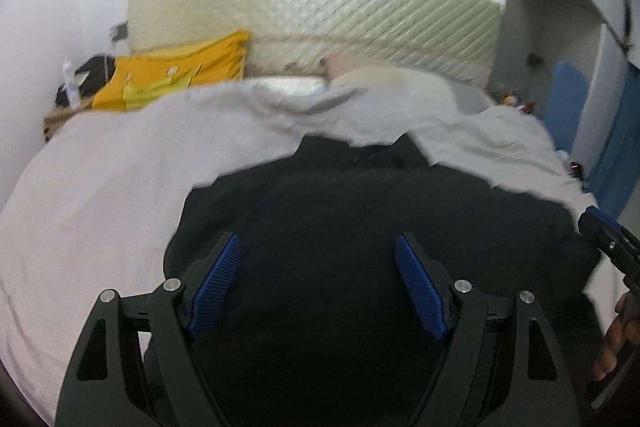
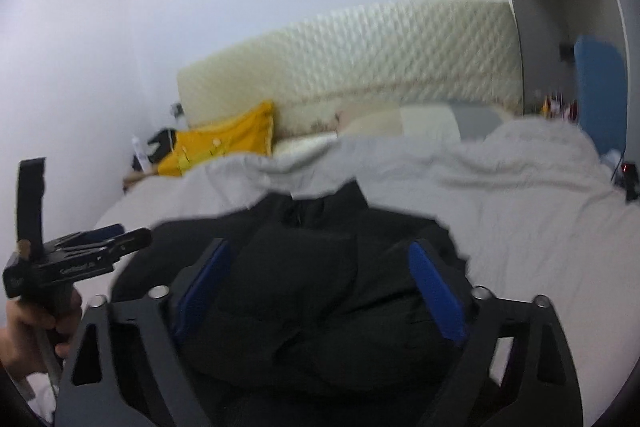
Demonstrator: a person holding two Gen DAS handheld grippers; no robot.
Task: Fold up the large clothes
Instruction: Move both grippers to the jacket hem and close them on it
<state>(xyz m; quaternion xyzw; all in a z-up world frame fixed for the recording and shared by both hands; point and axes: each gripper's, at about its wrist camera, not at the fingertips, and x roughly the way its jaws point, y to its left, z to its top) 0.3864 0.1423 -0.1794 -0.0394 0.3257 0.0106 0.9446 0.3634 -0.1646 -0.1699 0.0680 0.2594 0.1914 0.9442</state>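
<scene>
Left gripper (image 1: 318,281), right gripper (image 2: 320,283): both spread, empty, over black garment (image 1: 360,211) on bed (image 1: 100,187). Advised pinching only garment, headboard (image 1: 320,7) side, never sheet.

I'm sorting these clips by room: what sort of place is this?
Most likely a bedroom. A bed with a pale grey cover fills the view, a cream quilted padded headboard stands behind it, and a yellow-orange cushion leans against that. A black garment lies spread on the cover.

I'm seeing a black garment (image 1: 380,211) lying on a pale grey bedsheet (image 1: 100,179), a yellow pillow (image 1: 176,71), a cream quilted headboard (image 1: 320,3).
</scene>
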